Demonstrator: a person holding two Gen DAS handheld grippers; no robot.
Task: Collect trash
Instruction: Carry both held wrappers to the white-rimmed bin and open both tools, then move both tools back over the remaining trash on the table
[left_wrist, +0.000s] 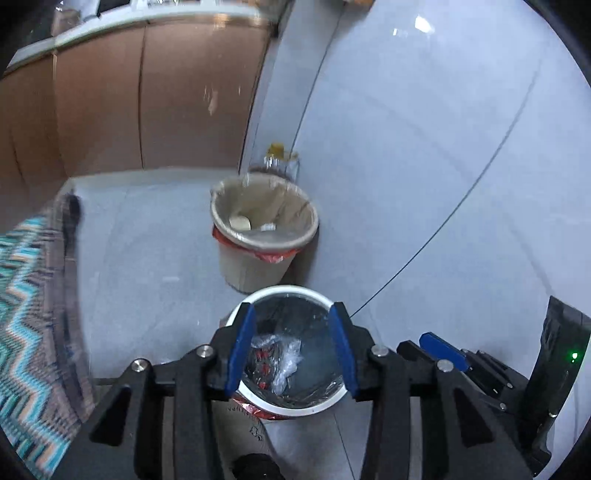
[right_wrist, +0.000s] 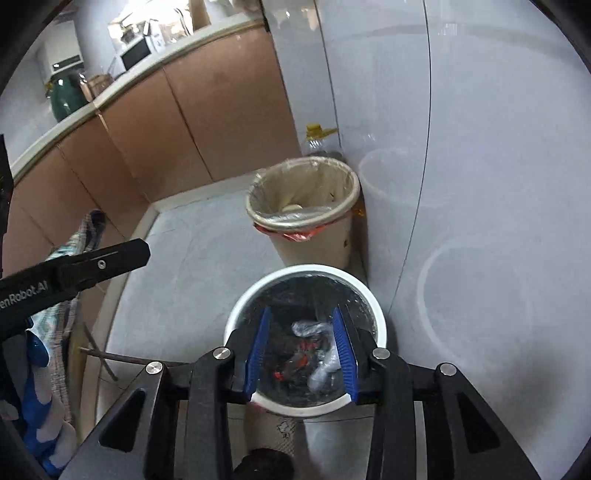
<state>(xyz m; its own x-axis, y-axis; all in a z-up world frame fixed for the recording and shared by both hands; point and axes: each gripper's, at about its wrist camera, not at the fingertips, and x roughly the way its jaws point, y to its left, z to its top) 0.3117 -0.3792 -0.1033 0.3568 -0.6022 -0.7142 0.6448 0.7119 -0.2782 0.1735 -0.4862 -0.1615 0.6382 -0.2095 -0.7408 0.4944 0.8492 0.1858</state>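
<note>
A white-rimmed bin (left_wrist: 288, 290) with a black liner stands on the floor right below both grippers. Crumpled clear plastic and red-printed wrappers (left_wrist: 280, 363) lie at its bottom. My left gripper (left_wrist: 292, 308) hangs over the bin's mouth, open, with nothing between its blue pads. My right gripper (right_wrist: 301, 312) hangs over the same bin (right_wrist: 306, 268), also open and empty, with the trash (right_wrist: 314, 328) seen below it. The right gripper's blue pad (left_wrist: 443, 349) shows at the right of the left wrist view. The left gripper's black body (right_wrist: 103, 264) shows at the left of the right wrist view.
A beige bin (left_wrist: 251, 269) (right_wrist: 314, 247) with a clear liner stands just beyond, against the white wall. A yellow-capped bottle (left_wrist: 277, 155) is behind it. Brown cabinets (left_wrist: 166, 103) line the back. Patterned cloth (left_wrist: 33, 295) is at the left.
</note>
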